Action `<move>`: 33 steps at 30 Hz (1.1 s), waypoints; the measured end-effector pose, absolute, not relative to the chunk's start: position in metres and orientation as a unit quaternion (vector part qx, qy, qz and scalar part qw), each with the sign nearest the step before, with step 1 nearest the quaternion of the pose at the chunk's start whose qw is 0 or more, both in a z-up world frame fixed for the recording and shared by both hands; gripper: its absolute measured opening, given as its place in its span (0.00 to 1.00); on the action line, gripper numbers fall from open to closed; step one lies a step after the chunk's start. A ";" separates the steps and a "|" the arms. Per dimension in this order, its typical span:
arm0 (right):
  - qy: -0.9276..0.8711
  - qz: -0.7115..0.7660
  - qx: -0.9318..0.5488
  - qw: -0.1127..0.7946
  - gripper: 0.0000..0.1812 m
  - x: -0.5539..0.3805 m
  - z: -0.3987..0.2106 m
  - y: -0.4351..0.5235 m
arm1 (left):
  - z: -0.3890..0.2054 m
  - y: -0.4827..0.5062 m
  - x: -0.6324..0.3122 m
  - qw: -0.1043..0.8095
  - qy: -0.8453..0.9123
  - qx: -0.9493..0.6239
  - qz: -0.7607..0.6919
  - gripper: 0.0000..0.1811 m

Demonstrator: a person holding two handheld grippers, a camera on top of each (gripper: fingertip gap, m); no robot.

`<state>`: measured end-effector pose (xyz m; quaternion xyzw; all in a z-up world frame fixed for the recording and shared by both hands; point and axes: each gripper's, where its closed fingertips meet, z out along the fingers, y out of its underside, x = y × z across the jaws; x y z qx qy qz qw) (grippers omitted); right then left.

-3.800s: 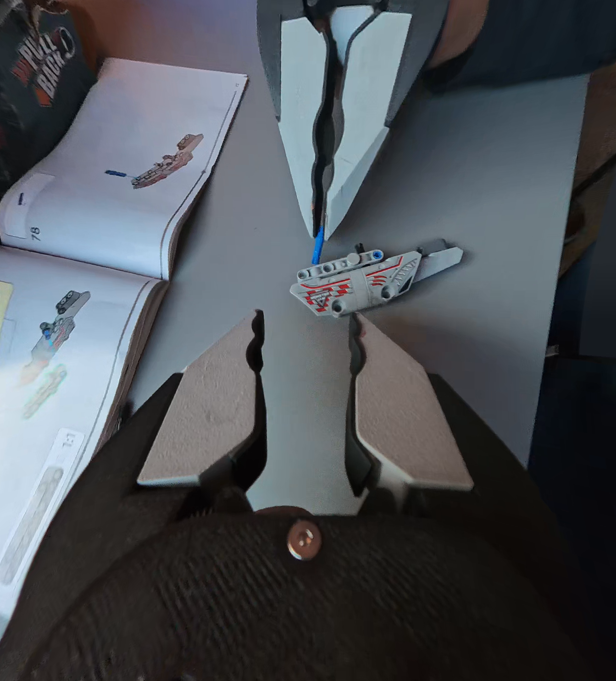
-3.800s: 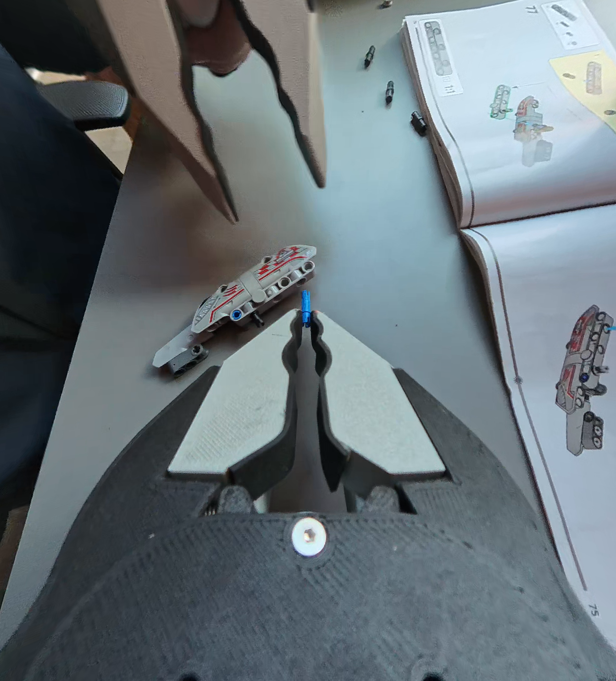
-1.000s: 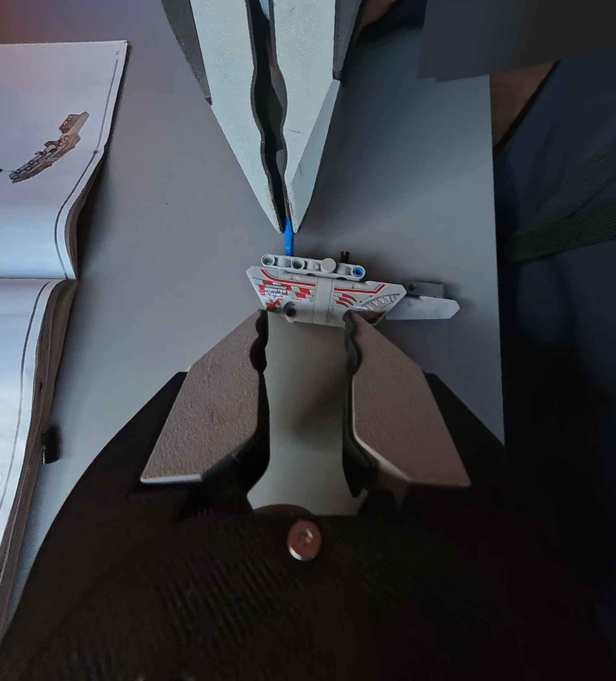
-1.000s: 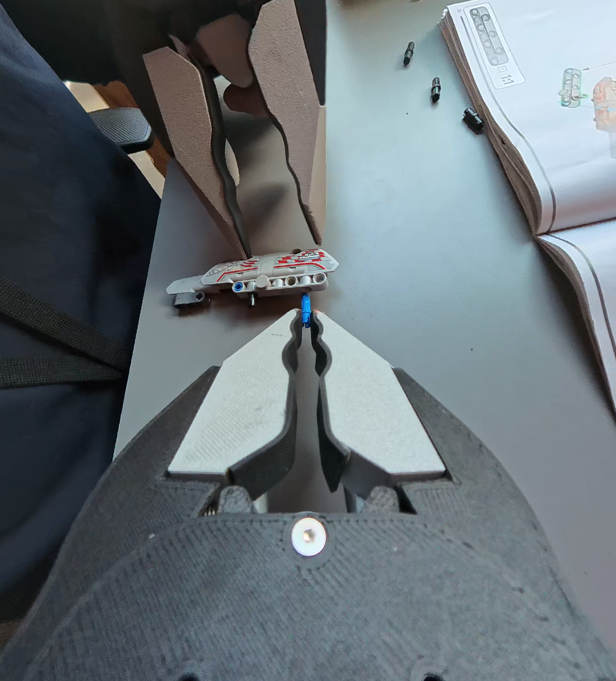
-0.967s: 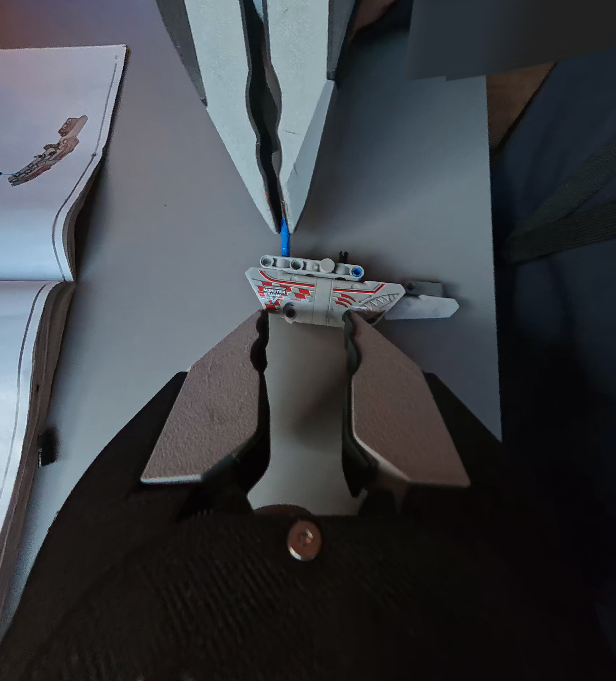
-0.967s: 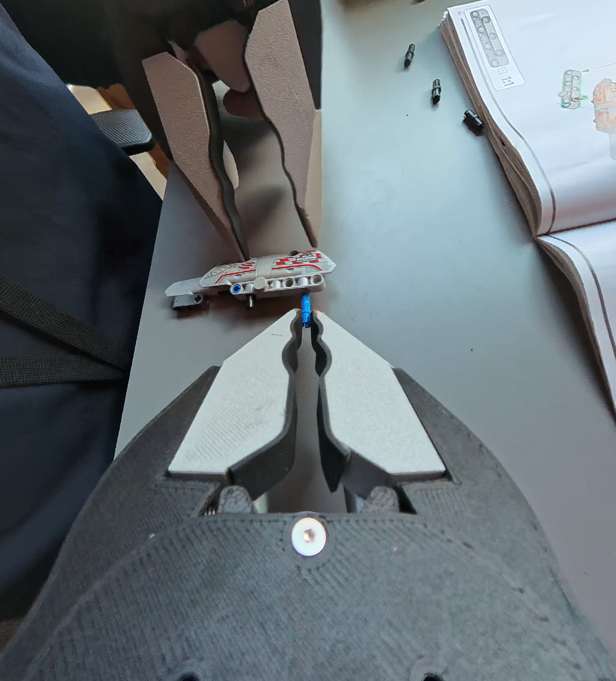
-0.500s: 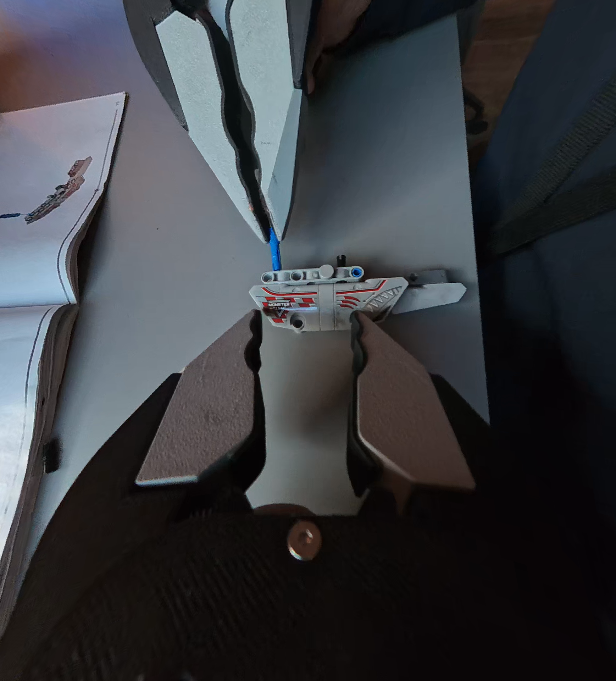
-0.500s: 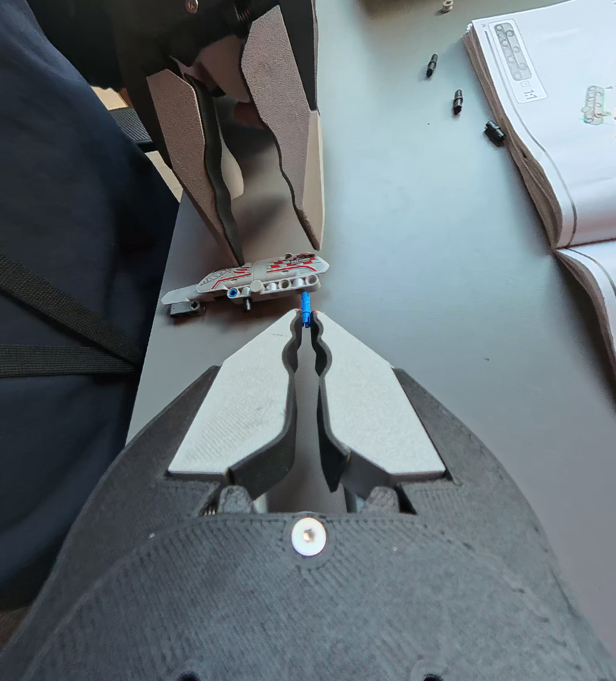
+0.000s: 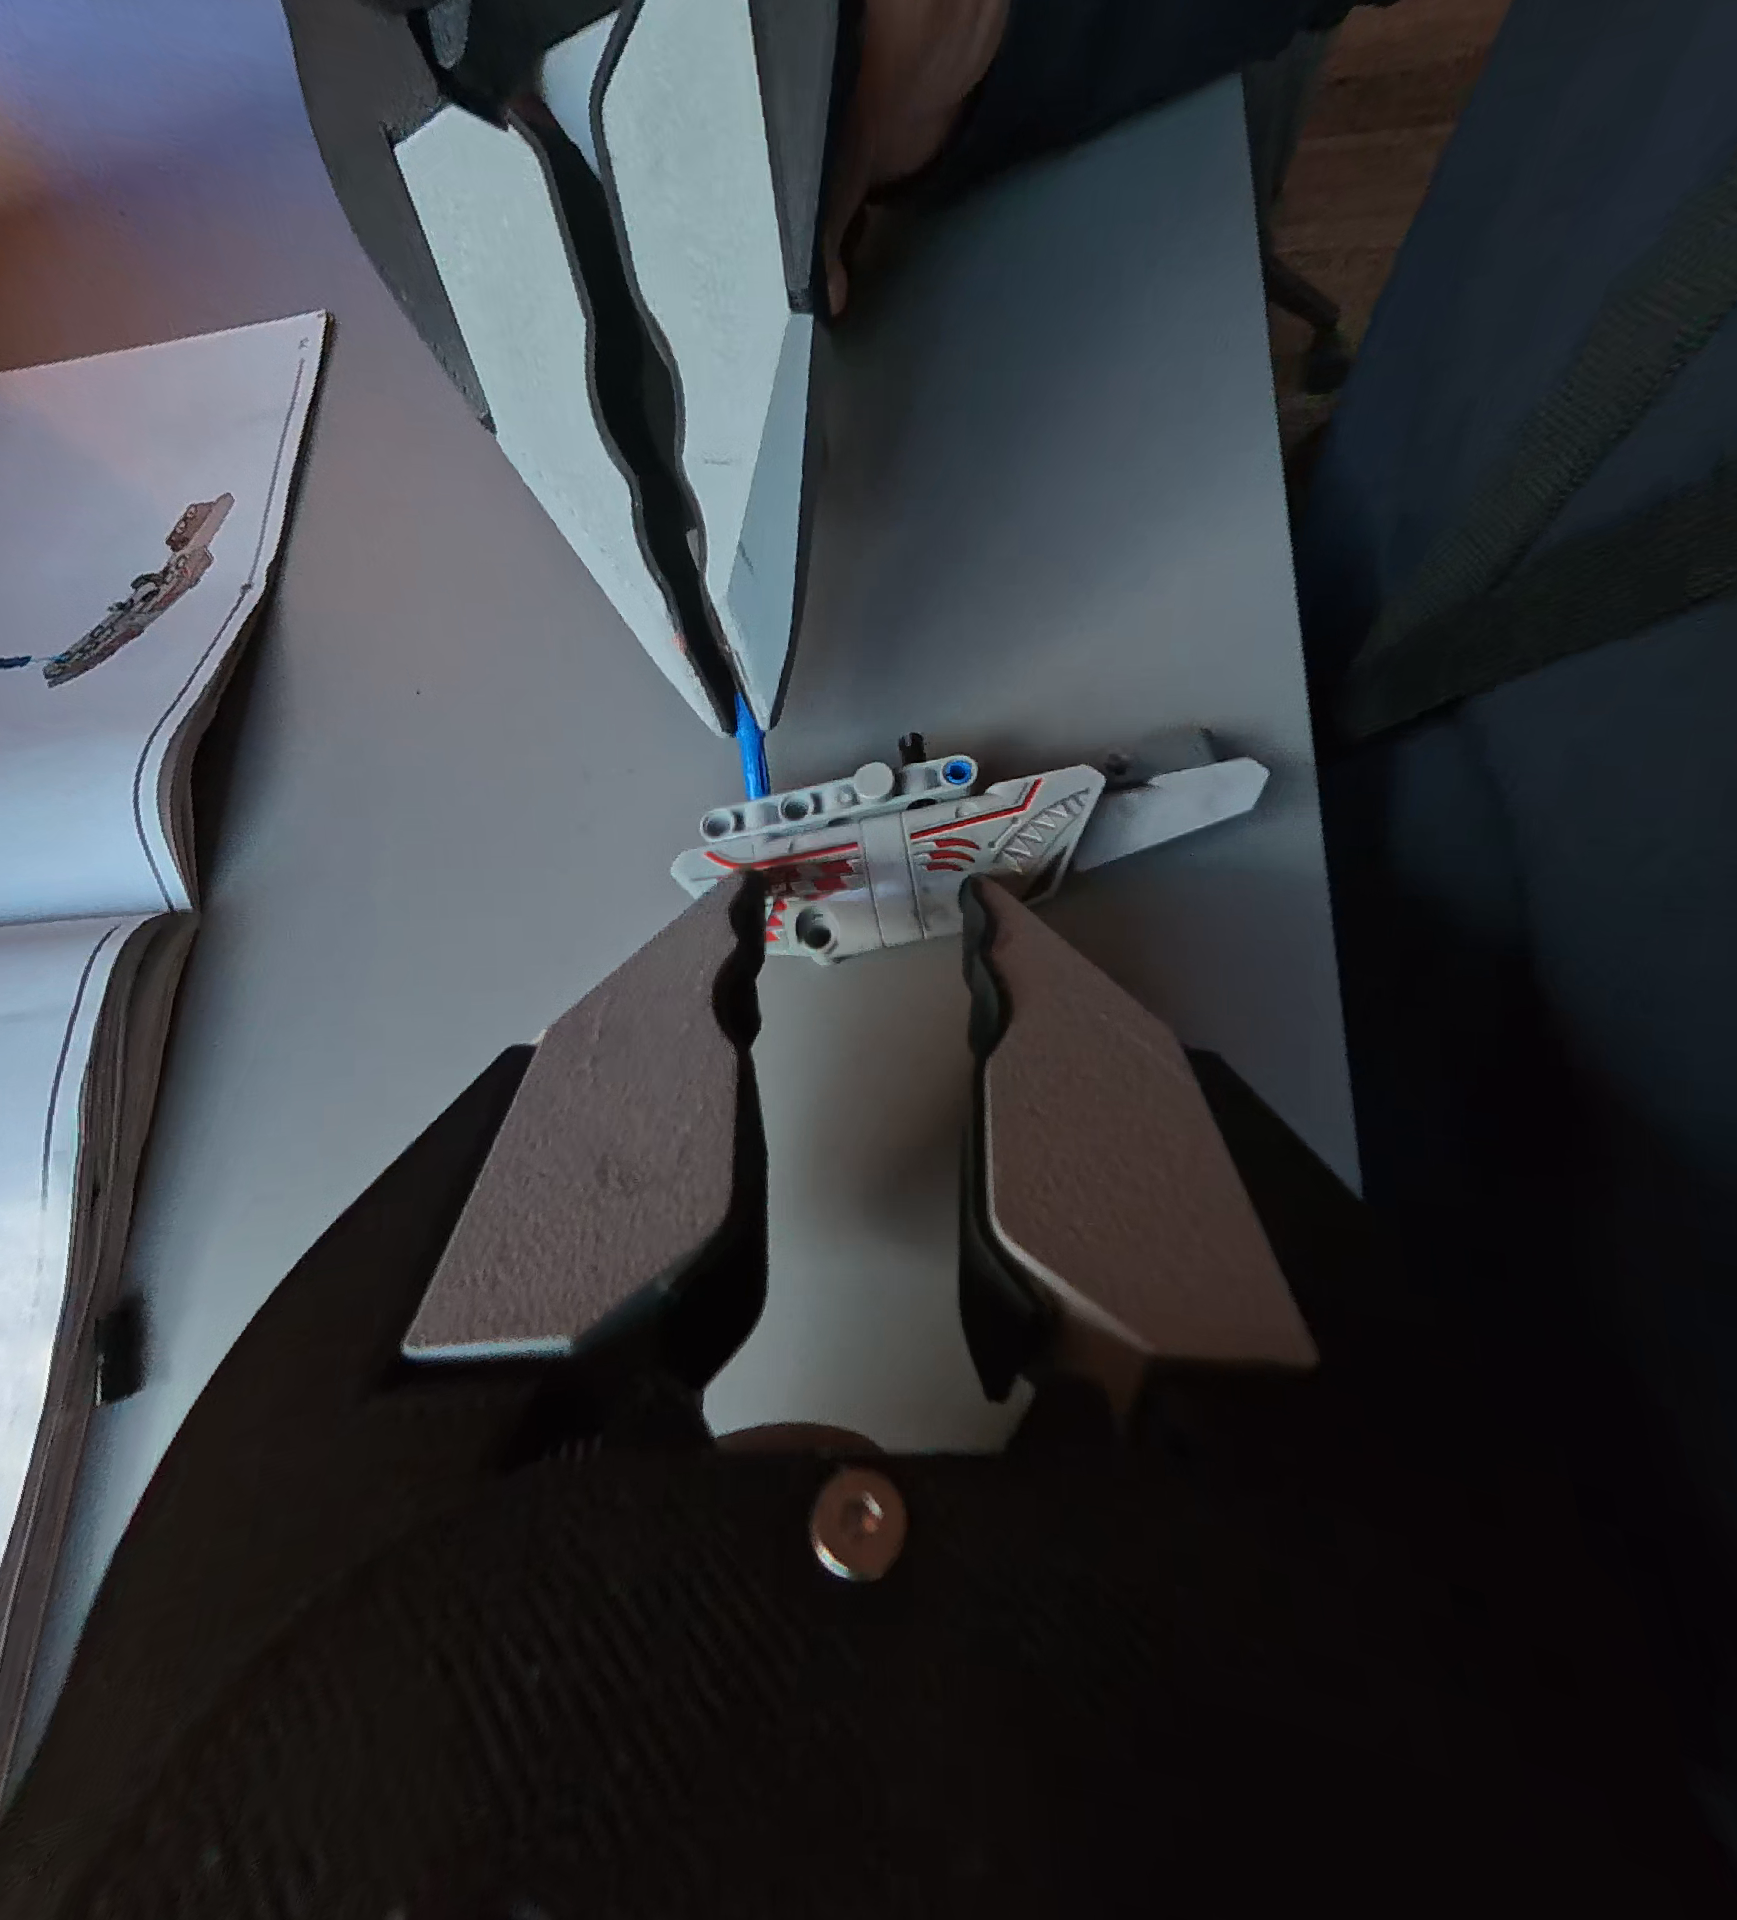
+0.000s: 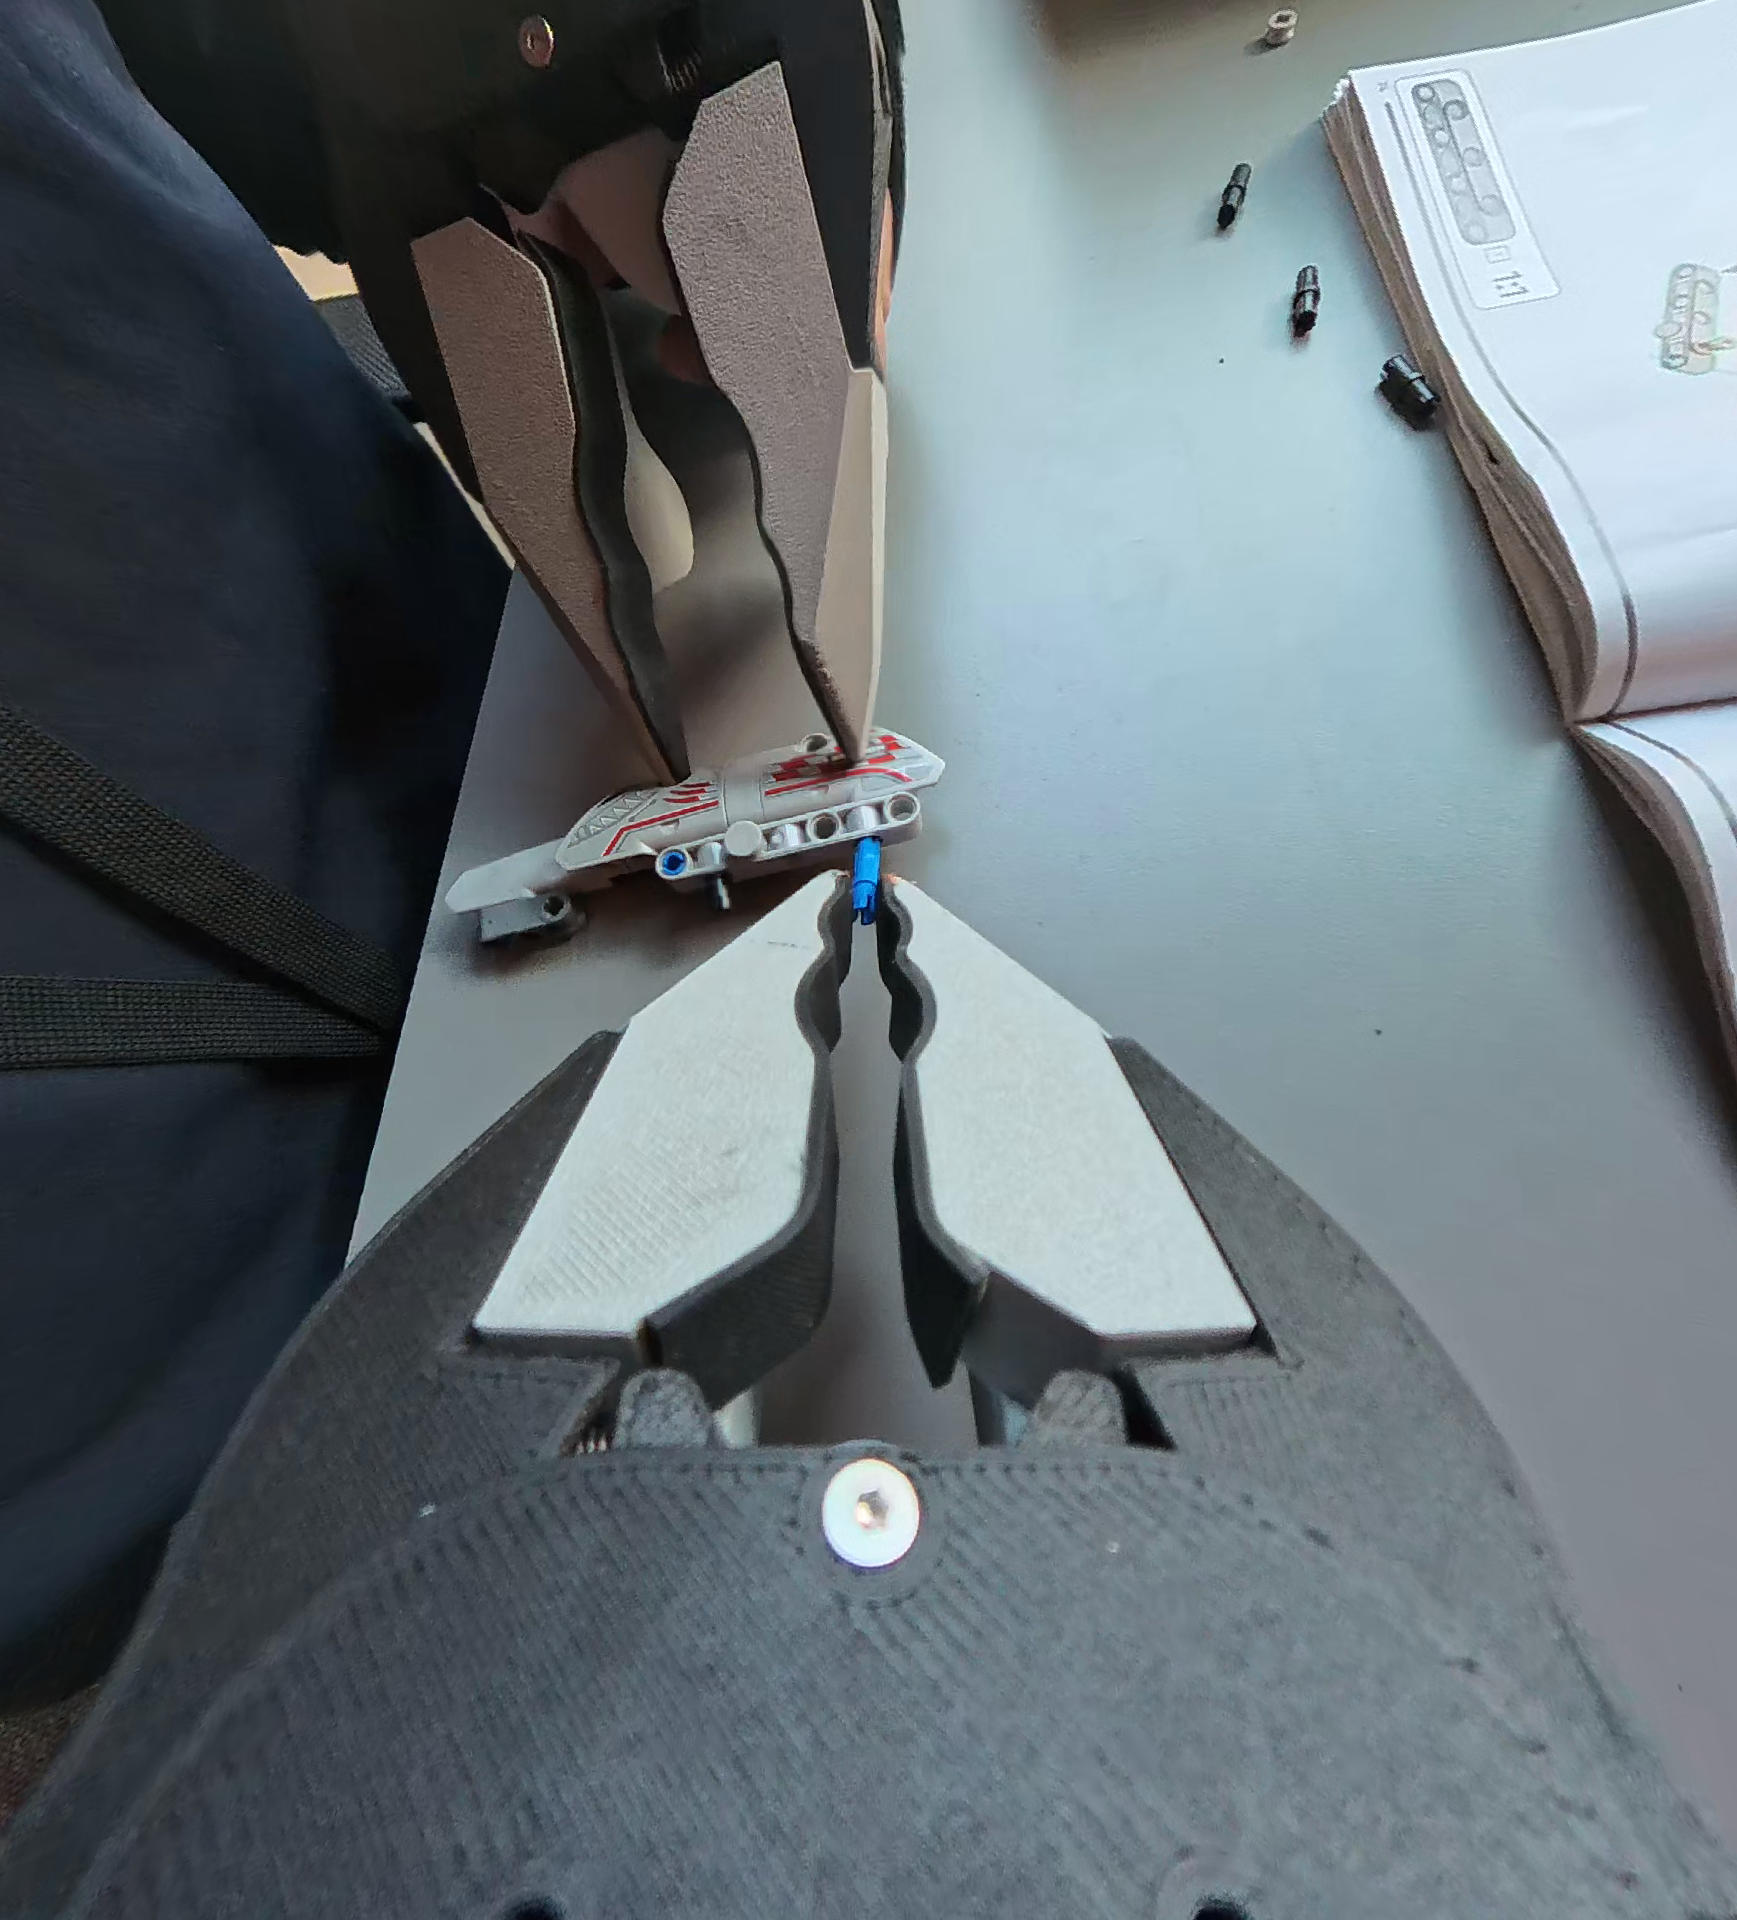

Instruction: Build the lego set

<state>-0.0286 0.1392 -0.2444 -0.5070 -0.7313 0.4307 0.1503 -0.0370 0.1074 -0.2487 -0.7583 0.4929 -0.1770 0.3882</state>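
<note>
Right gripper pinches a blue pin against the grey lego assembly on a grey table, left gripper spread wide, tips on the assembly, open instruction booklet nearby.

We see a plain grey counter with its near edge running along a person's dark clothing. Directly on it, close to that edge, lies a grey lego piece with red markings, flat on its side. An open instruction booklet rests on the counter's far side, pages up. Just beside the booklet's edge lie three small black pins, loose and apart from one another. The left wrist view shows the same booklet well apart from the lego piece.
</note>
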 end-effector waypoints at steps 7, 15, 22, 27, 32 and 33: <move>-0.737 0.426 -0.499 0.160 0.00 -0.028 -0.244 0.140 | -0.248 0.107 -0.033 0.390 0.496 -0.755 -0.178 0.19; -0.734 0.431 -0.502 0.151 0.00 -0.028 -0.244 0.139 | -0.251 0.103 -0.043 0.384 0.458 -0.785 -0.166 0.20; -0.733 0.431 -0.502 0.155 0.00 -0.028 -0.243 0.138 | -0.249 0.099 -0.047 0.393 0.448 -0.789 -0.152 0.11; -0.737 0.431 -0.498 0.153 0.00 -0.028 -0.243 0.136 | -0.251 0.100 -0.047 0.383 0.445 -0.794 -0.161 0.14; -0.736 0.432 -0.499 0.152 0.00 -0.031 -0.243 0.136 | -0.252 0.098 -0.045 0.376 0.453 -0.790 -0.172 0.12; -0.736 0.431 -0.499 0.151 0.00 -0.031 -0.243 0.136 | -0.252 0.098 -0.045 0.374 0.450 -0.791 -0.175 0.13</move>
